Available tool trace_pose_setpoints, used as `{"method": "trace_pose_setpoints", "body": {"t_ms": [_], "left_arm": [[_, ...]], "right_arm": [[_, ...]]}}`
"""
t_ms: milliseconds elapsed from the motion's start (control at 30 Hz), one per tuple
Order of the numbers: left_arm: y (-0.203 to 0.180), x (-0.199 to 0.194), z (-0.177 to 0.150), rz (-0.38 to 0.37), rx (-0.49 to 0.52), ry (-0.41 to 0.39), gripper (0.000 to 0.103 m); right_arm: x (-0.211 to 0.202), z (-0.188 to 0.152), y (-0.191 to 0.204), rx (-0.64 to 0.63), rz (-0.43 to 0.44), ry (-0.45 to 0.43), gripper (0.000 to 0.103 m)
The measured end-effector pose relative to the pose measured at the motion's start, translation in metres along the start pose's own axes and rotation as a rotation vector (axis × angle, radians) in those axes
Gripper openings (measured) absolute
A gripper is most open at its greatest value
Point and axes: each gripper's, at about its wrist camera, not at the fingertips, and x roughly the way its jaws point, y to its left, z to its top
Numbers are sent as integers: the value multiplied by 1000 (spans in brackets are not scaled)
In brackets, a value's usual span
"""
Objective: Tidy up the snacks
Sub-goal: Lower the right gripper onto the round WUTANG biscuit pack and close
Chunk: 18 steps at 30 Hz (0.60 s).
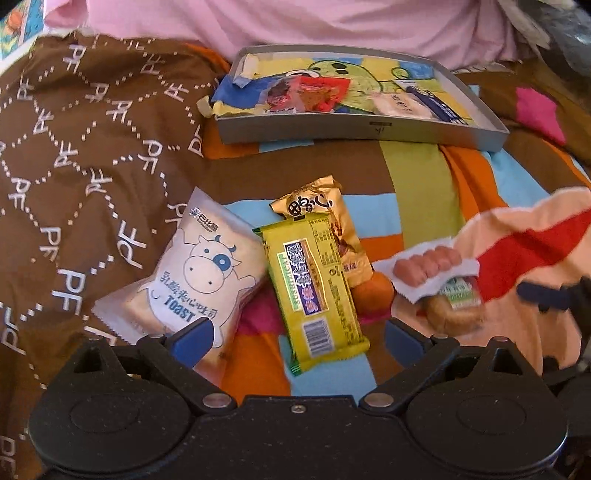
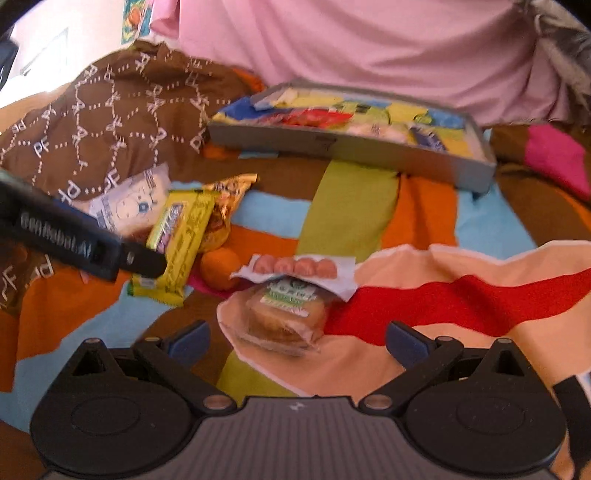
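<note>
Two grippers are hovering low over a patchwork bedspread (image 1: 417,173), both with jaws spread wide and holding nothing. The left gripper (image 1: 297,338) is pointing toward the far side of the bed, its fingers straddling the near end of a yellow-green bar (image 1: 314,291); its left fingertip (image 1: 194,338) is overlapping the lower corner of a white toast packet (image 1: 188,273) in that view, though contact cannot be judged. The right gripper (image 2: 297,338) is sitting just short of a clear-wrapped bun (image 2: 284,314).

Six loose snacks are lying in a cluster on the bedspread:
- The toast packet is lying tilted, with its long axis running from near-left to far-right.
- The yellow-green bar is lying with its long axis running near-to-far, overlapping a gold packet (image 1: 325,206) behind it.
- One orange fruit (image 1: 373,290) is sitting beside the bar.
- One sausage pack (image 2: 295,267) is lying crosswise, resting on the far edge of the bun.

One shallow grey tray (image 1: 369,129) is standing well beyond the cluster, holding several packets whose number cannot be counted. A brown printed cloth (image 1: 92,129) is lying to the left, and a pink fabric (image 1: 295,22) is lying behind the tray.
</note>
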Motion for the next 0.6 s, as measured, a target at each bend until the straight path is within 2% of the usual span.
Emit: {"method": "trace_pose_setpoints", "body": {"t_ms": [133,233,333,467,600], "left_arm": [[3,12,3,-58,-68,12,98],[2,21,4,-102,-80,19,98],[1,29,6,-87,-68,18,96],[3,41,10,-80,-84,46,89],[6,46,9,-73,-108,55,88]], "right_arm": [[11,-1,-2,15,22,25,103],[11,0,-4,26,25,-16,103],[14,5,-6,31,29,-38,103],[22,7,-8,52,42,-36,100],[28,8,-9,62,44,-51,95]]}}
